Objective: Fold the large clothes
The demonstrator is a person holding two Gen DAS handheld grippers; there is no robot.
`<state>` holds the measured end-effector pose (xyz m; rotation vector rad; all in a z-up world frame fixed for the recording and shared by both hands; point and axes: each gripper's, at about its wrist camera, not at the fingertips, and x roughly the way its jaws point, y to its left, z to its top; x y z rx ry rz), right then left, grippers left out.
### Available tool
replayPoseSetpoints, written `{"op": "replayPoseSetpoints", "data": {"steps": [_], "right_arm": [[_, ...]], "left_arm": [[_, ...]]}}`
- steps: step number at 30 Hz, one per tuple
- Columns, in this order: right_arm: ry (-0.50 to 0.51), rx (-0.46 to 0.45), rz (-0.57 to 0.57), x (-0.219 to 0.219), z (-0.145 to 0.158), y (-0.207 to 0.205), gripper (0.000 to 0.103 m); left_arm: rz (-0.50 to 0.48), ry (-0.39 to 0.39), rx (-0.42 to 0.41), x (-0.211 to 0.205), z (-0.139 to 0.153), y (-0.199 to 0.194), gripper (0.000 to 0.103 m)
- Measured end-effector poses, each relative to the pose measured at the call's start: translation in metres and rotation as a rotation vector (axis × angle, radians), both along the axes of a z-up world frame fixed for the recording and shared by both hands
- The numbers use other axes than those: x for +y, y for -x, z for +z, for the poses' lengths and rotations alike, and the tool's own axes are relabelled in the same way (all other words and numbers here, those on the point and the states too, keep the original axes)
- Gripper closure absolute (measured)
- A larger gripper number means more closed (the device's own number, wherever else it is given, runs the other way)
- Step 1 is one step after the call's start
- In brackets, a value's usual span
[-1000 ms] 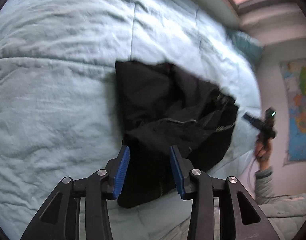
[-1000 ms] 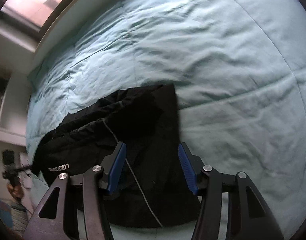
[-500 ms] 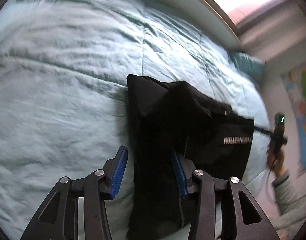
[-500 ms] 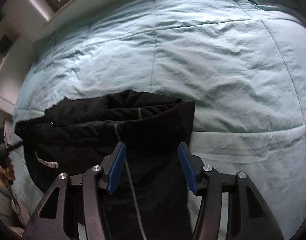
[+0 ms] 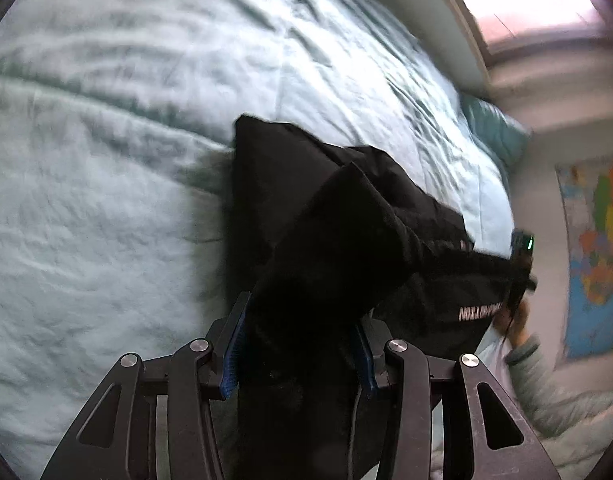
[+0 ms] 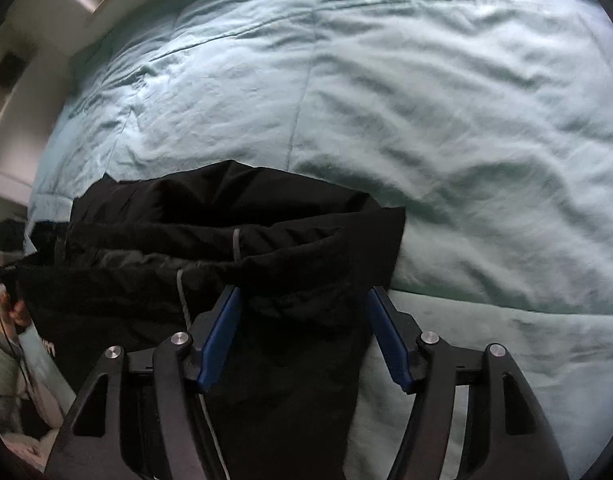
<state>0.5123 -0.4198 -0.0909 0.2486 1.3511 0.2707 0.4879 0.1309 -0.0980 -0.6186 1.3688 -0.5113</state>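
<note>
A large black garment (image 5: pixel 346 240) with white lettering lies partly folded on a pale teal quilt (image 5: pixel 106 200). My left gripper (image 5: pixel 300 344) has its blue-padded jaws wide apart with a raised fold of the black cloth between them. In the right wrist view the same black garment (image 6: pixel 234 248), with a grey cord, fills the lower left. My right gripper (image 6: pixel 306 332) also stands wide apart over the cloth, with fabric between its jaws. The other gripper shows at the garment's far end in each view, small and blurred.
The teal quilt (image 6: pixel 426 100) covers the whole bed, wrinkled. A teal pillow (image 5: pixel 494 132) lies at the far right by a window (image 5: pixel 518 0). A coloured wall map (image 5: pixel 598 264) hangs on the right. The person's grey sleeve (image 5: pixel 546 384) is at lower right.
Both grippers have moved forward over the garment. A fold of black cloth has risen between the left jaws, and the garment's near edge has been carried farther across itself.
</note>
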Motion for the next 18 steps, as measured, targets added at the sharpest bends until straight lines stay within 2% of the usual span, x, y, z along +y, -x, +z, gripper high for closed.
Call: {"op": "replayPoseSetpoints", "data": {"steps": [1, 2, 3, 4, 5, 7, 10, 13, 15, 18], "right_arm": [[-0.023, 0.0, -0.013, 0.002, -0.002, 0.002, 0.06], [-0.015, -0.008, -0.024, 0.004, -0.002, 0.006, 0.069], [0.023, -0.045, -0.034, 0.008, 0.003, 0.014, 0.072], [0.048, -0.069, -0.04, 0.01, 0.008, 0.019, 0.08], [0.08, -0.09, -0.055, 0.012, 0.016, 0.026, 0.083], [0.126, -0.147, -0.095, 0.011, 0.037, 0.039, 0.086], [0.186, -0.265, -0.157, 0.006, 0.09, 0.056, 0.087], [0.238, -0.384, -0.177, 0.01, 0.141, 0.053, 0.087], [0.273, -0.419, -0.175, 0.013, 0.155, 0.037, 0.087], [0.31, -0.37, -0.211, 0.013, 0.13, -0.002, 0.087]], "left_arm": [[0.016, 0.008, 0.003, -0.001, -0.002, 0.0, 0.056], [0.028, 0.008, -0.021, -0.003, 0.0, 0.002, 0.064], [0.027, 0.001, -0.035, -0.005, 0.002, 0.003, 0.075], [0.025, 0.001, -0.042, -0.01, 0.006, 0.005, 0.092], [0.033, -0.002, -0.061, -0.013, 0.012, 0.008, 0.092], [0.049, -0.003, -0.127, -0.016, 0.033, 0.014, 0.094], [0.09, 0.002, -0.252, -0.018, 0.084, 0.02, 0.094], [0.103, -0.01, -0.358, -0.024, 0.127, 0.009, 0.094], [0.114, -0.042, -0.398, -0.028, 0.138, -0.007, 0.094], [0.167, -0.107, -0.326, -0.028, 0.109, -0.041, 0.094]]}}
